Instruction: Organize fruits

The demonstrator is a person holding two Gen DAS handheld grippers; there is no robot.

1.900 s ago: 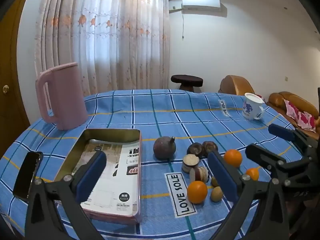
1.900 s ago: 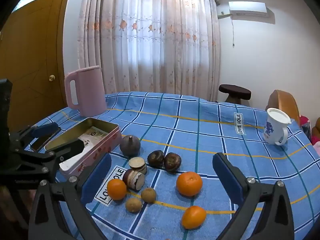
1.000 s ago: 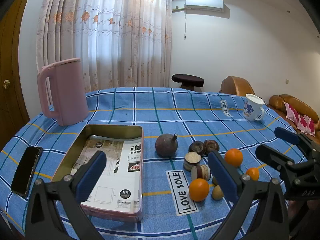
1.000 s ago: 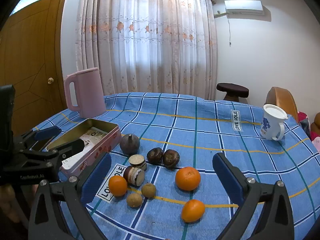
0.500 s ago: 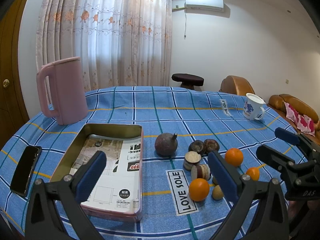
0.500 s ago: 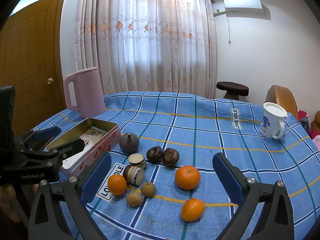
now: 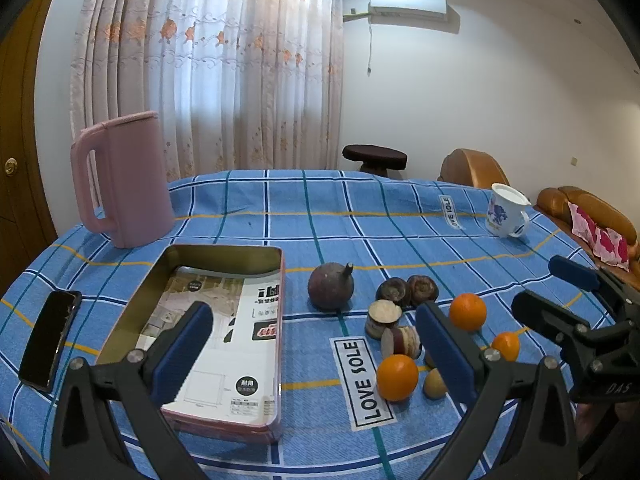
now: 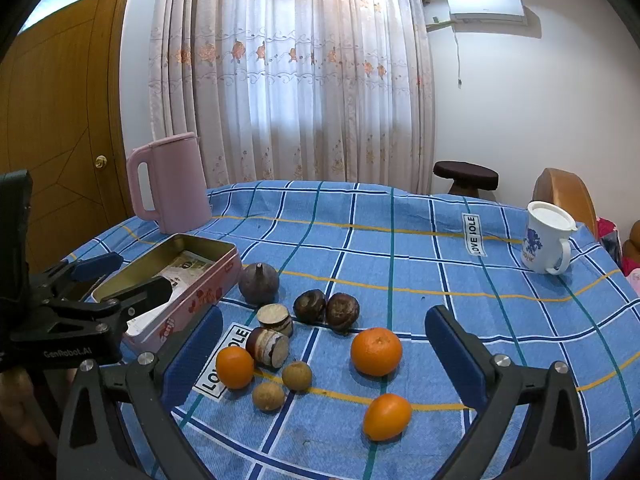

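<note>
Fruit (image 8: 376, 351): loose cluster on the cloth (image 8: 400, 248), just right of the open tin (image 7: 224, 256); none boxed yet.
Left gripper (image 7: 312, 348) and right gripper (image 8: 324, 354): both spread wide, empty, above the table.
Advice: likely start with an outlying orange, closing across its middle; carry low into tin.
Writing: "LOVE SOLE" on cloth; "GenRobot.AI" on left gripper.

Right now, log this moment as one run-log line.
stage: pre-grasp | left tongs: open, empty | right tongs: open, empty | oranges: on tablecloth | tin box: no fruit
</note>
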